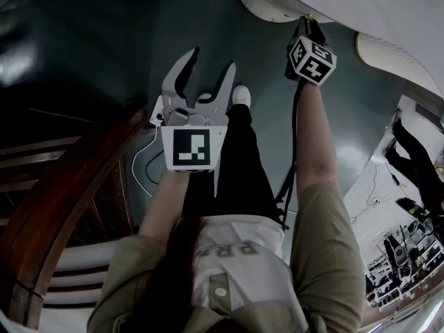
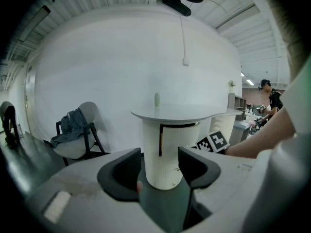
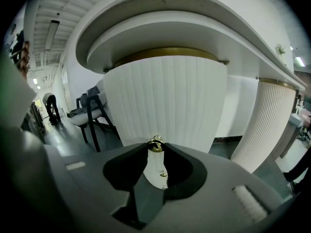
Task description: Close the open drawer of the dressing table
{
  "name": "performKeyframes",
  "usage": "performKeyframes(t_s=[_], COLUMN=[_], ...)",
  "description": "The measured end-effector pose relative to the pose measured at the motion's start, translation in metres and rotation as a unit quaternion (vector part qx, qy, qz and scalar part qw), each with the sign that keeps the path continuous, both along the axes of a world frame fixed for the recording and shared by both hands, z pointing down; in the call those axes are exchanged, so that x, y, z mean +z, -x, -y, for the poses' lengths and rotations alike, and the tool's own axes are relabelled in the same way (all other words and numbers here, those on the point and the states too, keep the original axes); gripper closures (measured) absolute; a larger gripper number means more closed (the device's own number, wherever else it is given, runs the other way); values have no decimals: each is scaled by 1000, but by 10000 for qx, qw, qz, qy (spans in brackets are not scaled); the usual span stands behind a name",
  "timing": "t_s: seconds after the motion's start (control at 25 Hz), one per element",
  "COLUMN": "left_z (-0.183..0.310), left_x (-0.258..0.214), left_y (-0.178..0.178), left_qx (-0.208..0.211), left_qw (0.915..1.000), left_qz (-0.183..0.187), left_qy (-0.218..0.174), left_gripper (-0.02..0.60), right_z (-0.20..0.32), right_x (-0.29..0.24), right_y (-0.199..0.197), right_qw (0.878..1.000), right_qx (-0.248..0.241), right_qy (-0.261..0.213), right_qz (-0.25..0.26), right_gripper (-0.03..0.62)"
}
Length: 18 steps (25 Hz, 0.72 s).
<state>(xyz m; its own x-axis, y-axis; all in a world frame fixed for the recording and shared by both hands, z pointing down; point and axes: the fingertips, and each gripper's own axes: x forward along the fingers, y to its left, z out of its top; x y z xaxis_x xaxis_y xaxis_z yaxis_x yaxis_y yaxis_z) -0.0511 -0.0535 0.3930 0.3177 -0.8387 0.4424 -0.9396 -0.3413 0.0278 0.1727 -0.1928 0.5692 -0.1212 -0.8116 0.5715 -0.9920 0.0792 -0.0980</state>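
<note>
Evidently the right gripper (image 3: 155, 148) had its jaws drawn together on the small brass knob (image 3: 155, 143) of the drawer (image 3: 165, 98). The two dark tips met at the knob, with only a sliver of the ribbed white front showing between them lower down. The drawer's curved front filled the right gripper view directly ahead, under the overhanging top of the dressing table (image 3: 204, 18). How far out it stood could not be judged from so close. In the head view those jaws were hidden beyond the gripper's own marker cube (image 1: 311, 59), and only the table's white edge showed past it, cut off by the frame. The left gripper (image 2: 160, 158) was held with its jaws spread and nothing between them, well apart from the table. Past those jaws the left gripper view took in more of the table: a ribbed pedestal (image 2: 163, 171) with a dark gap just under the top, though the drawer's outline was hard to separate from the pedestal there. A small pale object (image 2: 157, 99) stood on the top, too small to name. Off to the left a chair (image 2: 77, 140) held a heap of cloth, and a person (image 2: 268, 98) stood far off at the right.
</note>
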Motion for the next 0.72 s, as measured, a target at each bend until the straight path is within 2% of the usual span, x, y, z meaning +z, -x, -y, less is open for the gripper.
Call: performKeyframes(t_s=[0.72], left_z=[-4], left_x=[-3], left_y=[-7], left_qx=[-5], left_qw=[9999], left_qz=[83], left_qy=[-104], left_gripper=[329], right_z=[11], right_x=[-1], right_y=[1], right_qw=[10000], right_qx=[21], right_qy=[-23], right_qz=[34], right_gripper=[487])
